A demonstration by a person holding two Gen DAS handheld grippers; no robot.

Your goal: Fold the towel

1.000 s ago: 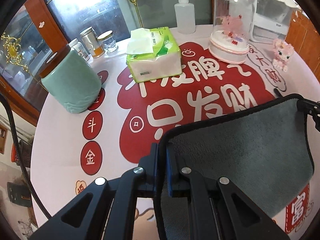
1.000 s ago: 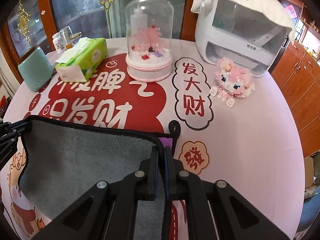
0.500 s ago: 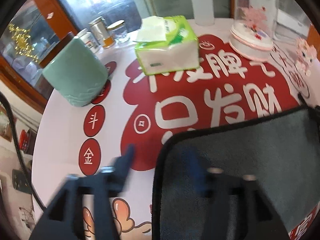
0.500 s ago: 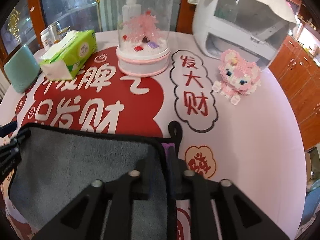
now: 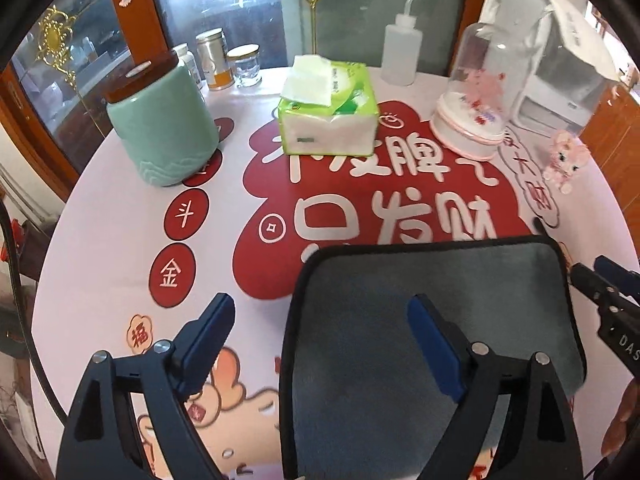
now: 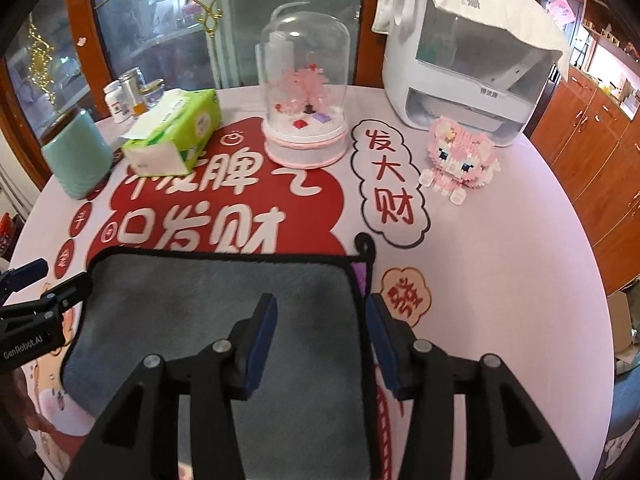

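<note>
The grey plush towel with black stitched edging (image 5: 432,320) lies flat on the round table under both grippers, a small black hanging loop (image 6: 365,242) at its far corner on the right gripper's side and a strip of purple (image 6: 359,278) showing just beneath that corner. The left gripper (image 5: 320,316) hangs above the towel's left edge with its jaws spread wide, one blue-padded finger over bare tablecloth and the other over the grey pile, gripping nothing. The right gripper (image 6: 322,320) stands likewise open and empty, its jaws straddling the towel's right edge, one finger above the cloth and the other just outside it. Under the towel spreads the white tablecloth printed with red clouds and Chinese characters (image 6: 520,280). Ahead of the left gripper and a little to its left stands a mint-green ceramic jar with a brown lid (image 5: 162,124); straight ahead sits a green-and-white soft pack of tissues (image 5: 328,112). Ahead of the right gripper stands a clear glass dome over a pink miniature tree on a white base (image 6: 306,92), and to its right a pink building-block cat figure (image 6: 460,160) in front of a white plastic appliance with a clear tank (image 6: 468,72)
</note>
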